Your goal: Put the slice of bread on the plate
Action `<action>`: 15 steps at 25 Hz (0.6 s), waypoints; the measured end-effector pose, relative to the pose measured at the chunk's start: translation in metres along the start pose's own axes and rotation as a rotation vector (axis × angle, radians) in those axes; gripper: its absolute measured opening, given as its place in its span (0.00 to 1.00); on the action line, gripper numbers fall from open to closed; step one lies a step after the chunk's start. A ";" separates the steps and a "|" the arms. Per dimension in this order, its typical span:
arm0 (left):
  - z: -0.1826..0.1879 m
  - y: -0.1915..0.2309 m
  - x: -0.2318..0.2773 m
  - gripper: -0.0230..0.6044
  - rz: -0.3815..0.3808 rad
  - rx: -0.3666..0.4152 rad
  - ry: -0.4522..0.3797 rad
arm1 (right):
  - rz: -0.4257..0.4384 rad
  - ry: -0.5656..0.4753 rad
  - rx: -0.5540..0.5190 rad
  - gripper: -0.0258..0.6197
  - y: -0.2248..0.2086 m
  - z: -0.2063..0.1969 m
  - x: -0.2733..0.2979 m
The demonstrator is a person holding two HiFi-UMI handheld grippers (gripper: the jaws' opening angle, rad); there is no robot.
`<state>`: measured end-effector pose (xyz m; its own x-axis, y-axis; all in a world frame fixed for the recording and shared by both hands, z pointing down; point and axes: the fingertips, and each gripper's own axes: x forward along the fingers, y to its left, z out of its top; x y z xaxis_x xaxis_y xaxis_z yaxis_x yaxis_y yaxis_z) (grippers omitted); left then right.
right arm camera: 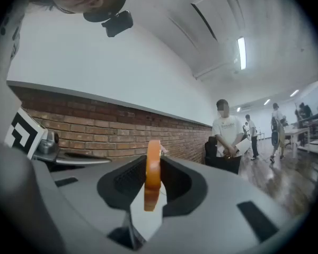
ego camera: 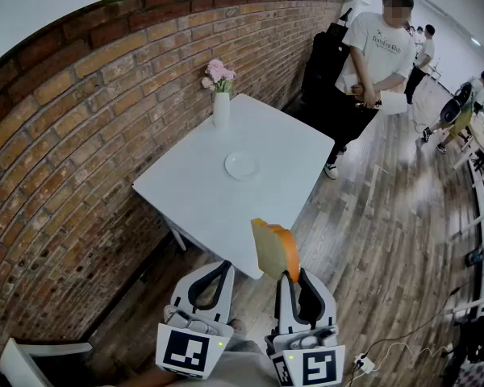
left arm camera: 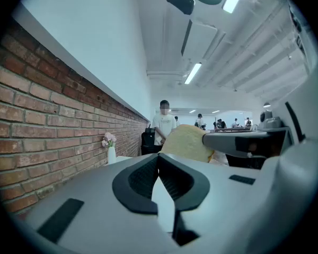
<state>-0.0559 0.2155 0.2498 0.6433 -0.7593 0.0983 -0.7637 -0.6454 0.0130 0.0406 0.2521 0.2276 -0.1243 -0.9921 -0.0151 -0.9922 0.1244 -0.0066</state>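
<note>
Head view shows the slice of bread (ego camera: 274, 248) held upright in the right tongs (ego camera: 295, 276), which grip its lower edge so that most of the slice stands clear above them. It has a pale cream face, a rounded top and an orange-brown crust that runs down the edge on the right. In the right gripper view the slice is seen edge-on, as a narrow orange strip clamped between the two dark pads. In the left gripper view its broad pale-yellow face shows just to the right of that gripper's jaws.

The slice is in the air at the near corner of the white tabletop (ego camera: 195, 196), well apart from the plate (ego camera: 242, 165). That plate is small, round and white, and lies bare near the middle of the tabletop. Beyond it, by the brick wall (ego camera: 73, 151), stands a white vase (ego camera: 221, 109) with pink flowers (ego camera: 218, 72).

The left tongs (ego camera: 213, 274) are level beside the right ones, clenched tip to tip with nothing between them. A person in a white T-shirt (ego camera: 381, 48) stands on the wooden floor (ego camera: 387, 232) past the far end of the tabletop.
</note>
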 end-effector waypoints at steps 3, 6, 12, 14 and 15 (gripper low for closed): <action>-0.002 0.001 -0.001 0.05 0.004 -0.007 0.004 | 0.005 -0.002 -0.001 0.18 0.002 -0.002 0.000; -0.003 0.003 -0.004 0.05 0.005 -0.006 0.005 | 0.000 0.002 -0.001 0.18 0.005 -0.002 -0.001; -0.005 0.008 -0.009 0.05 0.008 -0.005 0.006 | -0.005 0.008 -0.002 0.18 0.012 -0.002 -0.002; -0.005 0.008 -0.011 0.05 0.005 -0.005 0.006 | -0.009 0.010 -0.001 0.18 0.013 -0.003 -0.003; -0.005 0.008 -0.011 0.05 0.003 -0.005 0.006 | -0.011 0.010 0.001 0.18 0.014 -0.003 -0.003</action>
<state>-0.0698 0.2194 0.2542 0.6404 -0.7609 0.1041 -0.7662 -0.6424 0.0180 0.0271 0.2572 0.2303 -0.1131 -0.9936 -0.0055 -0.9936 0.1131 -0.0074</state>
